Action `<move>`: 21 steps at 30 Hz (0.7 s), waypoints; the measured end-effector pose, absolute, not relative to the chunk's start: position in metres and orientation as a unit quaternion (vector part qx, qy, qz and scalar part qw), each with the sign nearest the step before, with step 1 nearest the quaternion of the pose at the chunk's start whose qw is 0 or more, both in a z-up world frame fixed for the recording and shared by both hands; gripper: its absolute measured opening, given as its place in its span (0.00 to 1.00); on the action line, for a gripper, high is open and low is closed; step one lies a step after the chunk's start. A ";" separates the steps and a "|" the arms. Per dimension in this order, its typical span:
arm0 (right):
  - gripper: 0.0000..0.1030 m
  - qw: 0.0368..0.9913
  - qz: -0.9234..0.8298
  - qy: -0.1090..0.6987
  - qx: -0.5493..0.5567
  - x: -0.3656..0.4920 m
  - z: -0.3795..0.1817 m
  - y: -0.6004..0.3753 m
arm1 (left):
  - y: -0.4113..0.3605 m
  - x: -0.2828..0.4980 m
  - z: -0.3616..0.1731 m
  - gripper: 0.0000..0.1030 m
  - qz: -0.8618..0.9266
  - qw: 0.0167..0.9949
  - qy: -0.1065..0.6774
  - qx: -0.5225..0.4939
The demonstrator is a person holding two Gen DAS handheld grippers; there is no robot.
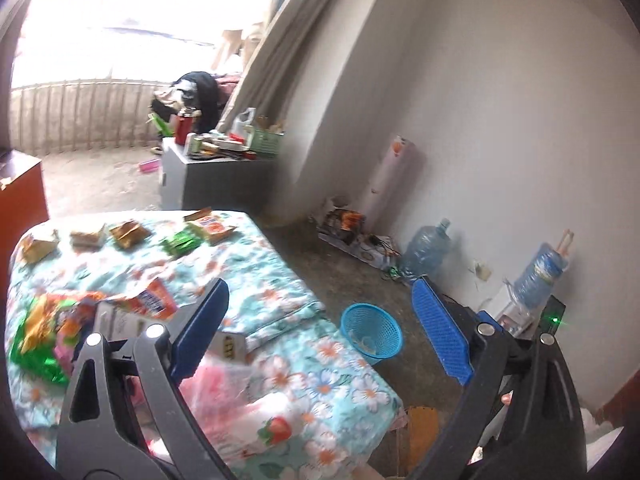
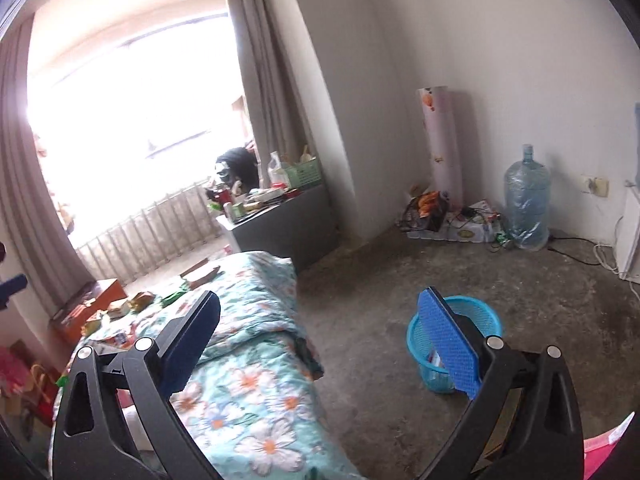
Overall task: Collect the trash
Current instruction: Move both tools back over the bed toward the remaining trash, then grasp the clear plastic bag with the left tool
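Snack wrappers lie on a floral bedspread (image 1: 280,292): a row of several wrappers (image 1: 128,234) near the far edge, an orange packet (image 1: 154,300), a green and orange pile (image 1: 44,332) and a small carton (image 1: 230,346) close by. A blue mesh bin (image 1: 371,333) stands on the floor beside the bed, with some scraps inside. My left gripper (image 1: 320,320) is open and empty above the bed's near corner. My right gripper (image 2: 320,328) is open and empty, its right finger in front of the bin (image 2: 476,320). The wrappers (image 2: 140,300) show far left there.
A grey cabinet (image 1: 216,176) cluttered with bottles stands past the bed by the curtain. Two large water bottles (image 1: 428,248) and a box of clutter (image 1: 352,232) sit along the wall. A rolled sheet (image 2: 444,144) leans in the corner. Cables run on the concrete floor (image 2: 572,252).
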State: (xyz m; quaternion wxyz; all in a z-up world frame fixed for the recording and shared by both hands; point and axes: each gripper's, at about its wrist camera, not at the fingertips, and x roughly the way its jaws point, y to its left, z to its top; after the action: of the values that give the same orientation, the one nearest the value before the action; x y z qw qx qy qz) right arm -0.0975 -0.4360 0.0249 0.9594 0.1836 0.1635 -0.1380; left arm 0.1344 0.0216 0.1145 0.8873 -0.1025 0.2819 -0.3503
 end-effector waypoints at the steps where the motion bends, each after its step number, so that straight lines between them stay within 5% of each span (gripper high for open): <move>1: 0.94 0.961 -0.118 0.163 0.188 -0.096 0.028 -0.430 | 0.040 0.128 0.109 0.86 -0.333 0.892 0.284 -0.112; 9: 0.94 0.957 -0.010 0.215 0.194 -0.081 0.031 -0.370 | 0.128 0.106 0.063 0.86 -0.261 0.905 0.293 -0.164; 21: 0.94 0.923 0.073 0.295 0.235 -0.049 0.002 -0.338 | 0.101 0.101 0.015 0.86 -0.277 0.896 0.318 -0.137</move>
State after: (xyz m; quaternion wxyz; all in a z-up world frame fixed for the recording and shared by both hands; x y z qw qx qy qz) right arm -0.0491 -0.3376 0.0024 0.9233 0.2345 0.2951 0.0733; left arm 0.1010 0.1008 0.0147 0.8964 -0.1371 0.3177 -0.2770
